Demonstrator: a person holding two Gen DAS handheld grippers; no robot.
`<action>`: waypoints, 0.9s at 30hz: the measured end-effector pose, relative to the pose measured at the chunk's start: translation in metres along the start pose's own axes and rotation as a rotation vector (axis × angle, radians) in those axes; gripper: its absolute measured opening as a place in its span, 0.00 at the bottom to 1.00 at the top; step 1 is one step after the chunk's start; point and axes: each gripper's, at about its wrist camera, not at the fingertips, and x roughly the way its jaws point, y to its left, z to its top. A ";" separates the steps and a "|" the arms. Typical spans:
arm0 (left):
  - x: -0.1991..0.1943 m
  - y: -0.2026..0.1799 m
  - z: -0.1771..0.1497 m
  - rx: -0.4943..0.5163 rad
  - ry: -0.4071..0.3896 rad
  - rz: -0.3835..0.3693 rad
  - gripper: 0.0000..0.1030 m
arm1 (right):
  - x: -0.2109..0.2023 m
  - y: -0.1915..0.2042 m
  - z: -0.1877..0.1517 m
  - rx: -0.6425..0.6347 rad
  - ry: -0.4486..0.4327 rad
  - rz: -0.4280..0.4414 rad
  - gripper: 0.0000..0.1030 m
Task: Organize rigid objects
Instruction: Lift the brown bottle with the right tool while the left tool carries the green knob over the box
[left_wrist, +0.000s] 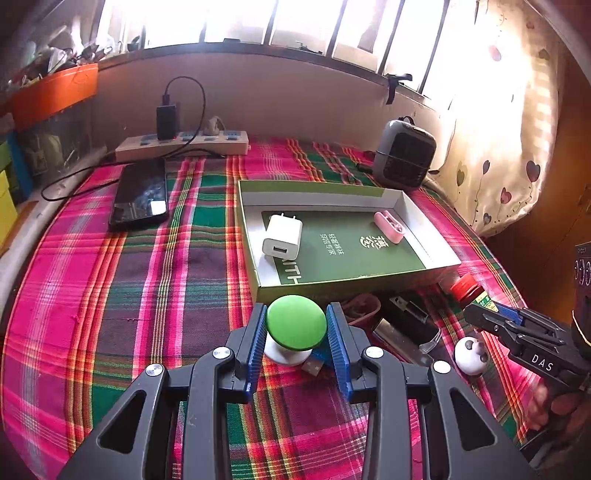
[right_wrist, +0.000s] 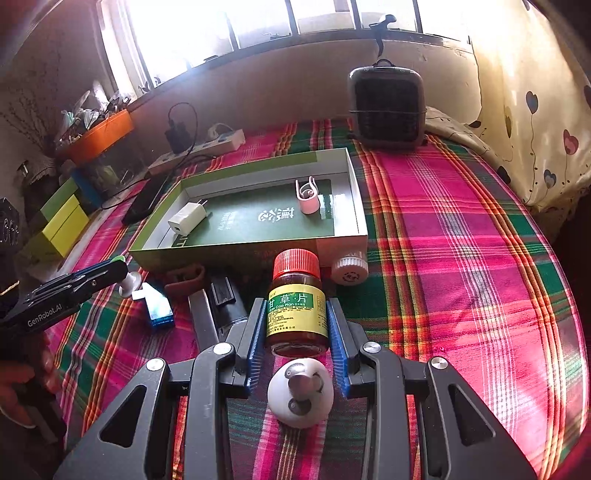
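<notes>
Left gripper (left_wrist: 296, 334) clamps green knob (left_wrist: 296, 322), right gripper (right_wrist: 297, 325) clamps pill bottle (right_wrist: 297, 301); both risk clipping box (left_wrist: 255, 236) wall when lifting in

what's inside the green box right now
Inside the green box lie a white USB charger and a pink clip, resting apart on a green printed card. Anything under that card is hidden.

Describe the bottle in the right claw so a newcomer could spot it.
Start at the green tray on the plaid cloth. Just in front of its near wall stands a small amber bottle. Only it has a red ribbed cap and a yellow-green label.
</notes>
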 end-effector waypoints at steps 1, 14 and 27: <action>-0.001 0.000 0.001 0.001 -0.003 0.000 0.31 | 0.000 0.000 0.001 0.000 -0.001 0.001 0.32; -0.012 0.000 0.011 0.004 -0.024 -0.012 0.31 | -0.004 0.006 0.012 -0.020 -0.011 0.021 0.32; -0.009 -0.001 0.022 0.003 -0.031 -0.030 0.31 | -0.004 0.016 0.032 -0.046 -0.029 0.055 0.32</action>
